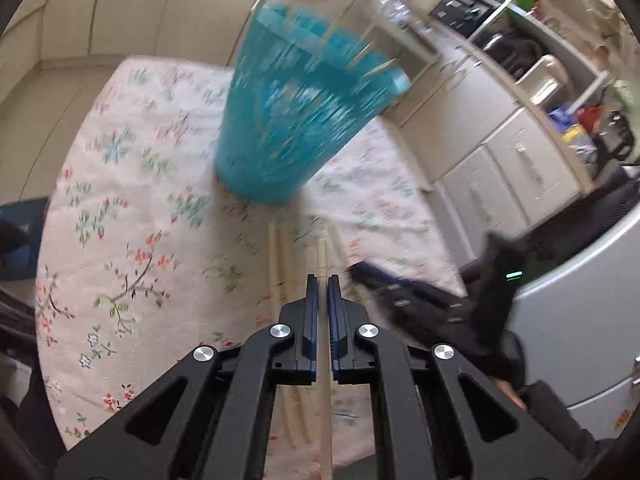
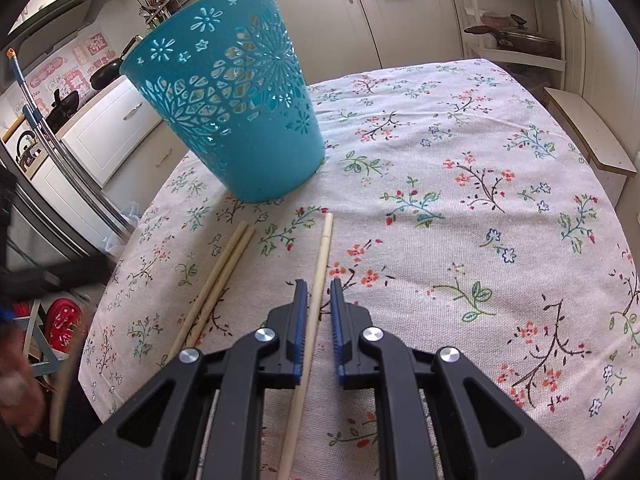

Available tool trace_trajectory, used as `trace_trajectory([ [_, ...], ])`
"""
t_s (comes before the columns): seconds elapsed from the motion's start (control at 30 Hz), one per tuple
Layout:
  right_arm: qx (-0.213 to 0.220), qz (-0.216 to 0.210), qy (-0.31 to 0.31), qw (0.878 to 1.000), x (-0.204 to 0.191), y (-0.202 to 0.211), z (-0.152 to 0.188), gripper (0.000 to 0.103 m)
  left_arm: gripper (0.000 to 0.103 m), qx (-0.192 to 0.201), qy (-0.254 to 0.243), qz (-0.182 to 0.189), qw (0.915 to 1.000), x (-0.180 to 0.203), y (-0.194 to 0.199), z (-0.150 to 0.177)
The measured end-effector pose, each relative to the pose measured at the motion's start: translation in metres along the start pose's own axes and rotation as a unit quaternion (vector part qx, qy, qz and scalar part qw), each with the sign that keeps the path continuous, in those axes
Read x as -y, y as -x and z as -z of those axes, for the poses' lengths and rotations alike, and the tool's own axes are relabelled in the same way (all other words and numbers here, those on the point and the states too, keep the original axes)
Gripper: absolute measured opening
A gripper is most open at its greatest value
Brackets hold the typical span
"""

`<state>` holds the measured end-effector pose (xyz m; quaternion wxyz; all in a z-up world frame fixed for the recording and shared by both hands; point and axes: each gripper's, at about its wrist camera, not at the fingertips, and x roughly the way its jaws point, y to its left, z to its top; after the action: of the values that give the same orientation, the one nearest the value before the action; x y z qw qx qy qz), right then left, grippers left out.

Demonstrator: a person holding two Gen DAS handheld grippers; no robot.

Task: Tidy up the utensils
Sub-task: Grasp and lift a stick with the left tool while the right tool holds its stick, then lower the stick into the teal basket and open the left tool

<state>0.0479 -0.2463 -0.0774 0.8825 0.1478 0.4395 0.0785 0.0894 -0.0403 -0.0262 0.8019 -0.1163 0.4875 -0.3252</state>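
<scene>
While the left jaws [image 1: 323, 278] clamp a single chopstick, the rest reads as follows:

Left jaws: clenched on a pale wooden chopstick [image 1: 322, 264]; the pads press it from both sides, its tip pokes out past them toward the basket and its length runs back under the gripper.
Right jaws: the right gripper [image 2: 319, 282] shows only a narrow gap, with another chopstick [image 2: 322, 256] running through it; that stick lies close against the left pad and apart from the right one, so I cannot tell whether it is pinched or only lying between them.
Basket: a teal plastic basket [image 2: 240, 120] with cut-out flower patterns stands on the bench beyond both grippers, a few sticks visible at its rim in the left wrist view, which is blurred there.
Loose chopsticks: a pair [image 2: 228, 264] lies side by side on the cloth, just left of the right gripper, ends toward the basket.
Bench: covered with a floral tablecloth [image 2: 460, 200].
In the way: nothing between the jaws and the basket.
Around: white kitchen cabinets [image 2: 120, 128] behind the bench.
</scene>
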Motion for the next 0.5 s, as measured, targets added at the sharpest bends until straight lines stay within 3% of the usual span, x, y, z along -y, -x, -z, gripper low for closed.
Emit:
trace_trajectory([
  [0.27, 0.0, -0.001, -0.001, 1.0, 0.0, 0.0, 0.0, 0.013, 0.005, 0.118, -0.039, 0.066, 0.9901, 0.056, 0.085, -0.045],
  [0.4, 0.0, -0.002, 0.001, 1.0, 0.0, 0.0, 0.0, 0.015, 0.005, 0.209, -0.085, 0.032, 0.9737, 0.091, 0.116, -0.071],
  [0.5, 0.0, -0.004, 0.003, 1.0, -0.001, 0.0, 0.0, 0.017, 0.005, 0.274, -0.119, 0.003, 0.9544, 0.112, 0.124, -0.094],
])
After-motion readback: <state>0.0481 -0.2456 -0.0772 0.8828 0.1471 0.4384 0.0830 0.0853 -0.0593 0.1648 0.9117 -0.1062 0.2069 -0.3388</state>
